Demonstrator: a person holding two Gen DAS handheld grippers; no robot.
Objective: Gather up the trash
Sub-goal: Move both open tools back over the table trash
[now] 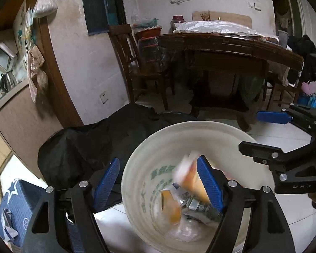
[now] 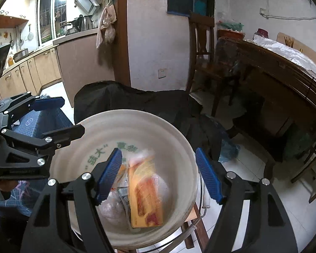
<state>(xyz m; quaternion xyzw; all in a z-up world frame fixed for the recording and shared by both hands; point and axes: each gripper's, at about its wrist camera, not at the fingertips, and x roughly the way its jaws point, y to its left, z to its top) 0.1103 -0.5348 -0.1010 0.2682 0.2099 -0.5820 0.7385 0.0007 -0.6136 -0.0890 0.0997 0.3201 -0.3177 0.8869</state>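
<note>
A white plastic bucket with green lettering stands on the floor and holds trash: an orange and yellow wrapper, blurred by motion, clear plastic and a metal bit. In the right wrist view the bucket holds an orange snack packet above clear plastic. My left gripper is open and empty over the bucket's left rim. My right gripper is open and empty above the bucket mouth. Each gripper shows in the other's view, the right one and the left one.
A black bag lies behind the bucket. A blue box sits at the left. A dark wooden table and a chair stand beyond. Kitchen cabinets are far left. The floor is white tile.
</note>
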